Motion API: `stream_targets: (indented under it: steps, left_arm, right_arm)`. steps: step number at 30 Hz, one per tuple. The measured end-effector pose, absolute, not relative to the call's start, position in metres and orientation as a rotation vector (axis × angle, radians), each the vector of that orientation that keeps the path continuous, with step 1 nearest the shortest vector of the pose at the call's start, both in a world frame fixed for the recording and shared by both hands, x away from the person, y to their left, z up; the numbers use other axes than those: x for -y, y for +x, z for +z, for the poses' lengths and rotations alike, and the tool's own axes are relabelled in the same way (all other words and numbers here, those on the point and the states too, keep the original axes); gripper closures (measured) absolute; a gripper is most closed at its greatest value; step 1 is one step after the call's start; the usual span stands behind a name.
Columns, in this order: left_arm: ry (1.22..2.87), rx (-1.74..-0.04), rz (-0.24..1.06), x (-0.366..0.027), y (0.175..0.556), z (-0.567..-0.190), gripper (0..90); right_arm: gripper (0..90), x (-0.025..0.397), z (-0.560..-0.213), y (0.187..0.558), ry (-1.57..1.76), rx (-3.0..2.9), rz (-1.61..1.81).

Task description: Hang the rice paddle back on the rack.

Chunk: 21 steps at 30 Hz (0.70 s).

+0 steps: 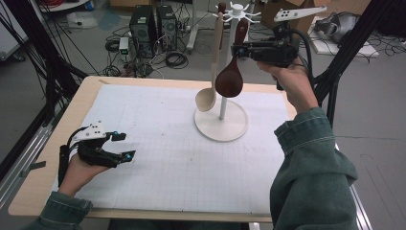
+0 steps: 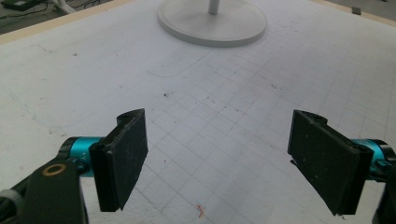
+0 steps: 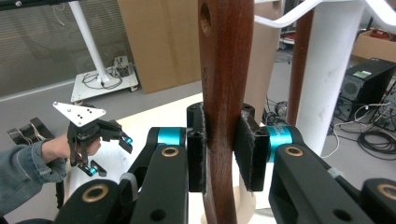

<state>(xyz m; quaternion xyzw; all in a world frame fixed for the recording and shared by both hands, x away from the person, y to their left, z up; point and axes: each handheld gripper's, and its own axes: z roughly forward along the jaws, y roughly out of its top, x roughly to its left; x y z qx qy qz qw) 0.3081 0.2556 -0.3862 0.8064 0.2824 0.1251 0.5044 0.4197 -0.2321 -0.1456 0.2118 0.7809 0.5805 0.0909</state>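
Cables and computers cluttered the floor behind the table (image 1: 143, 82). The right tongs (image 1: 238, 51) clamped the dark spoon (image 1: 230, 76) by its handle beside the stand (image 1: 221, 123); the left tongs (image 1: 123, 146) rested wide open and empty. A careless swing risked knocking the pale spoon (image 1: 208, 95) off.

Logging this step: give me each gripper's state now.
Left gripper: open, holding nothing, above the mat.
Right gripper: closed on the dark wooden spoon.
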Motion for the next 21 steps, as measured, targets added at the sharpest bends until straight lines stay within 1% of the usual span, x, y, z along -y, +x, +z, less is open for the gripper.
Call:
stream_targets:
  steps: [21]
  left_arm:
    - [1.94,-0.683,0.302,-0.258,0.308,-0.386,20.6]
  right_arm:
    - [75.9,0.233,-0.153,0.432,0.656,-2.275,1.771]
